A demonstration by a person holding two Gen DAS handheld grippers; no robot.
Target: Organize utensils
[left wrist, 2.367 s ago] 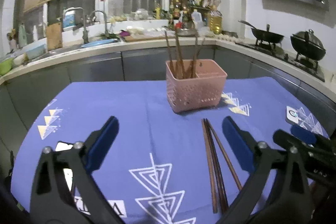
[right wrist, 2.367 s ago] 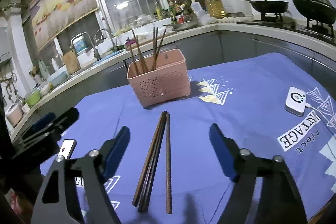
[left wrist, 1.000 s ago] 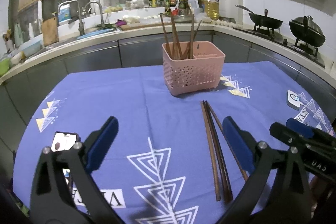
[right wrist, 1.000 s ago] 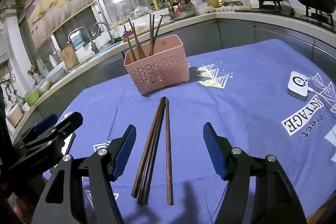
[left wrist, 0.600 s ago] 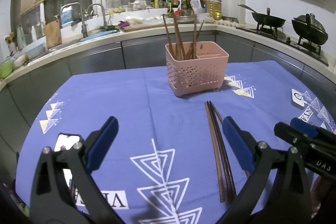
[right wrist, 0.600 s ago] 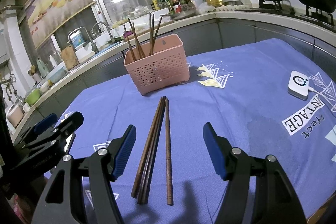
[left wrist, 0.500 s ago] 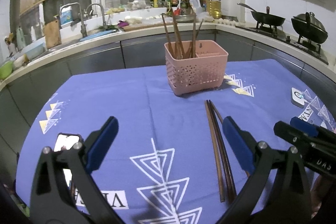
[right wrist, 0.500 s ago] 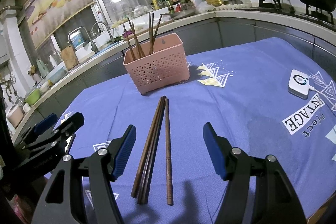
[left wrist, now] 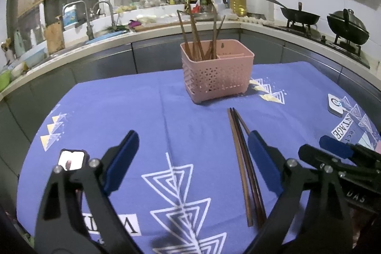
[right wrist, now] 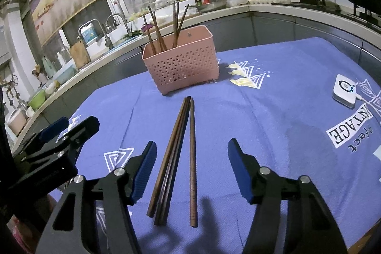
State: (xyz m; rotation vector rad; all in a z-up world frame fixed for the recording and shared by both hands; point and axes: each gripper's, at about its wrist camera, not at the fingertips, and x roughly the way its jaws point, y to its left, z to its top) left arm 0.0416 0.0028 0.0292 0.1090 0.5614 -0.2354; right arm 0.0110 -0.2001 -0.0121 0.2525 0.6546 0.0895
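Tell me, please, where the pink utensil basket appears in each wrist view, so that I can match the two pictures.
Left wrist: pink utensil basket sits upper centre, just right of the middle, on the blue tablecloth.
Right wrist: it sits upper centre, slightly left of the middle.
Shared landmark: the loose chopsticks lying just in front of it.

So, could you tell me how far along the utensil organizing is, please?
Several chopsticks already stand in the pink basket. Nothing is in hand: the right gripper and left gripper are both open. The loose chopsticks on the blue tablecloth remain.
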